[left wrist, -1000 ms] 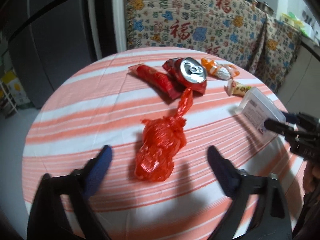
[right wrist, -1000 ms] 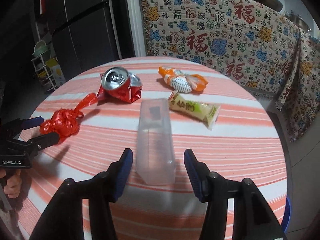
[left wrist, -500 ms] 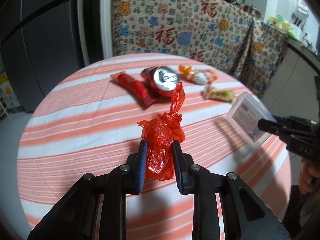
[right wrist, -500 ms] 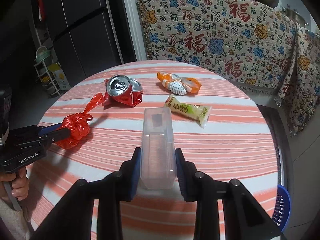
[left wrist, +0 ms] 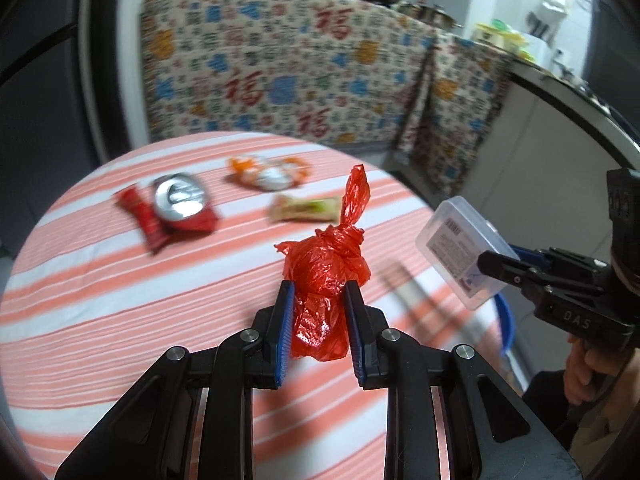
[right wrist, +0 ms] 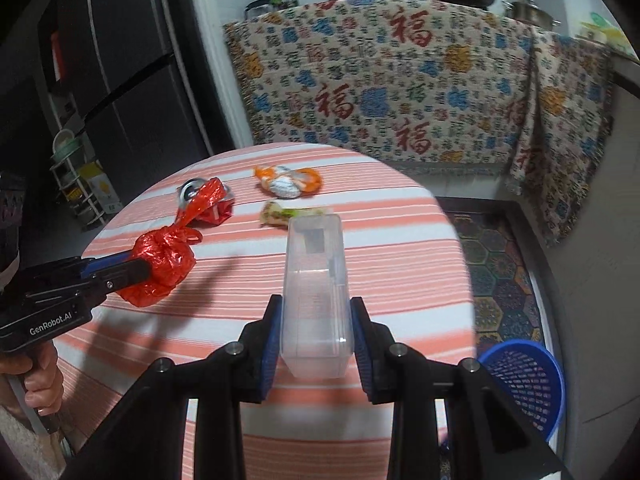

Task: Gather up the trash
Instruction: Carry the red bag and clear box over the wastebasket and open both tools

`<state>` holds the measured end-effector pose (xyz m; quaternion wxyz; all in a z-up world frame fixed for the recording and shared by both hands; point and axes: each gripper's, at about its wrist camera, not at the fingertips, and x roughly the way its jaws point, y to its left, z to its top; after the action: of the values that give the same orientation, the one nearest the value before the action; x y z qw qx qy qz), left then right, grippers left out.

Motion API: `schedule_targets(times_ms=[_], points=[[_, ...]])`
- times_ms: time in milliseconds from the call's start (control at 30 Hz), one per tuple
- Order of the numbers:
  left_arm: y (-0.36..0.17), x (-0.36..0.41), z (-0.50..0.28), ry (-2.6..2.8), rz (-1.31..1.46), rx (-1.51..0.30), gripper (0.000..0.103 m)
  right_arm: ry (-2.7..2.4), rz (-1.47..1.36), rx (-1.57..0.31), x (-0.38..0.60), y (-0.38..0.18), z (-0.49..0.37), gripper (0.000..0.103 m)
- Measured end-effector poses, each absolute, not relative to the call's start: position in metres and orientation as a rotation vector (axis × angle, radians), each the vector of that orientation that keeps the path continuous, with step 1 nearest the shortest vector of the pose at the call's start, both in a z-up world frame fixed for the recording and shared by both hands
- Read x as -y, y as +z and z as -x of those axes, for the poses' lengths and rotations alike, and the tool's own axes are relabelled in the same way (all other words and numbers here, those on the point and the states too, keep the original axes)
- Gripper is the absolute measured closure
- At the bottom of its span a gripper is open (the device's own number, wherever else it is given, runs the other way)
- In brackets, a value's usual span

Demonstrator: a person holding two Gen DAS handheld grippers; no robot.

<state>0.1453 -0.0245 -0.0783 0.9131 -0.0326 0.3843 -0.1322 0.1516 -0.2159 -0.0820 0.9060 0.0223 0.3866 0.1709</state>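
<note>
Left gripper (left wrist: 318, 312) clamped on a knotted red bag (left wrist: 326, 276), lifted above the striped counter (left wrist: 100, 300); crushed can (left wrist: 178, 206) and wrappers (left wrist: 270, 170) lying further back; right gripper (right wrist: 316, 340) clamped on a clear plastic box (right wrist: 314, 292); blue basket (right wrist: 524, 380) on the floor.

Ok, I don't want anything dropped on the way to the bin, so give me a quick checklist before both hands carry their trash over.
1. Left gripper shut on the red plastic bag: ok.
2. Right gripper shut on the clear plastic box: ok.
3. Bag and box lifted off the striped table: ok; both cast shadows below.
4. Blue basket in sight on the floor beside the table: ok.
5. Basket has room: cannot tell, its inside is mostly hidden.
6. Table cleared: not ok; crushed can, orange wrapper and green snack packet remain.
</note>
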Motion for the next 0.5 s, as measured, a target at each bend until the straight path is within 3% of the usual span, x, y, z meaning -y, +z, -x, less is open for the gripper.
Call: schedule_targets(times_ms=[500], points=[[-0.065,0.198,-0.156,-0.551,-0.02,-0.807,0.079,0.066,-0.19,-0.757,0.386,-0.08,-0.132,0.07]])
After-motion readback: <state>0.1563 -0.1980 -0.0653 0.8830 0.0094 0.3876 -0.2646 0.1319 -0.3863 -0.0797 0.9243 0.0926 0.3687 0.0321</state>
